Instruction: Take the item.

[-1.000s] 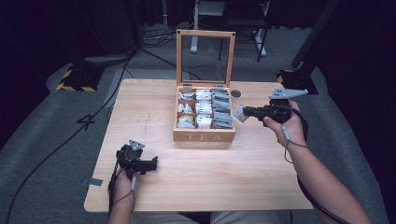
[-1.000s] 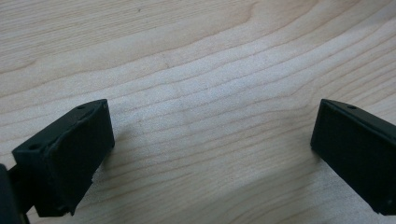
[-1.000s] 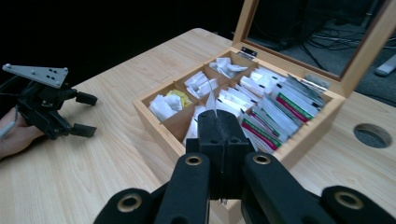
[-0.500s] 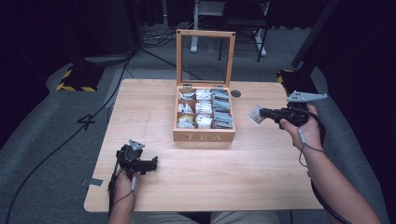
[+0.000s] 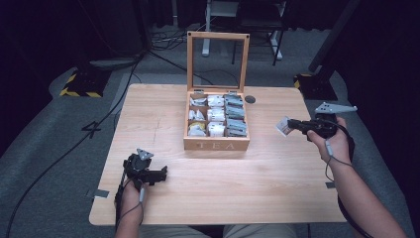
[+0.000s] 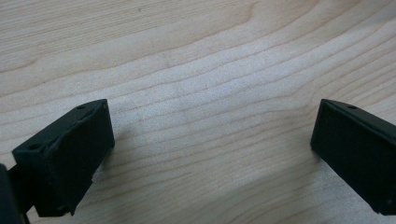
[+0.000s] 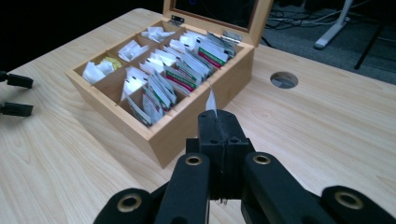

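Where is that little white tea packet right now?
In the high view the small white tea packet is pinched in the right gripper, held above the light wooden table, right of the open wooden tea box.

In the right gripper view, the right tool hides nearly all of the sachet it holds, so that a thin white edge alone sticks up above the closed jaws and its print cannot be read. In the lower part of the left gripper view, both jaws of the left tool are cut off by the bottom edge. In the high view, the packets in the tea box are too small to tell apart.
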A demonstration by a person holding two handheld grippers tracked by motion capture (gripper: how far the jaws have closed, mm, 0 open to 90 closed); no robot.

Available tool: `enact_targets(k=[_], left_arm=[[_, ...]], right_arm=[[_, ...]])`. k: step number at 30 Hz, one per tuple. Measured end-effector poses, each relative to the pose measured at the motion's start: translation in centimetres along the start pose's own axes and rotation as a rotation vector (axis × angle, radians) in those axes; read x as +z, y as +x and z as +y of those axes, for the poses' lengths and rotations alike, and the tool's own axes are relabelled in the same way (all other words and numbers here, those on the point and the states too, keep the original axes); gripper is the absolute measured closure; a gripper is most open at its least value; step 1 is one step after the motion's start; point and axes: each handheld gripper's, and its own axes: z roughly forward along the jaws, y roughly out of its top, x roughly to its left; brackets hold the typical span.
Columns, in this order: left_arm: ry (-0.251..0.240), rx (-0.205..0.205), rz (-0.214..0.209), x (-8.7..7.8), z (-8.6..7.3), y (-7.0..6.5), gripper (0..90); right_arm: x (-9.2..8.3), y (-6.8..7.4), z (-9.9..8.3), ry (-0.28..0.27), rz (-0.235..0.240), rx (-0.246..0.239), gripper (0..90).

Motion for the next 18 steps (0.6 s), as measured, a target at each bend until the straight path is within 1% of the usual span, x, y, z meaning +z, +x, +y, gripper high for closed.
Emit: enact_targets(k=[1, 2, 3, 9, 12, 13, 18], left_arm=[[0.000, 0.000, 0.000, 0.0, 0.0, 0.0, 0.0], [0.000, 0.000, 0.000, 0.0, 0.0, 0.0, 0.0], [0.000, 0.000, 0.000, 0.0, 0.0, 0.0, 0.0], [0.000, 0.000, 0.000, 0.0, 0.0, 0.0, 0.0], [0.000, -0.001, 0.000, 0.0, 0.0, 0.0, 0.0], [0.000, -0.001, 0.000, 0.0, 0.0, 0.0, 0.0], [-0.001, 0.000, 0.001, 0.0, 0.0, 0.0, 0.0]], right_arm=[[0.0, 0.0, 0.0, 0.000, 0.000, 0.000, 90.0], [0.1, -0.4, -0.4, 0.004, -0.002, 0.014, 90.0], [0.1, -0.4, -0.4, 0.004, -0.002, 0.014, 90.0], [0.6, -1.3, -1.7, 0.020, -0.016, 0.041, 90.0], [0.9, -1.6, -2.3, 0.031, -0.022, 0.054, 90.0], [1.1, -1.8, -2.8, 0.041, -0.024, 0.060, 90.0], [1.6, -2.1, -3.7, 0.059, -0.029, 0.066, 90.0]])
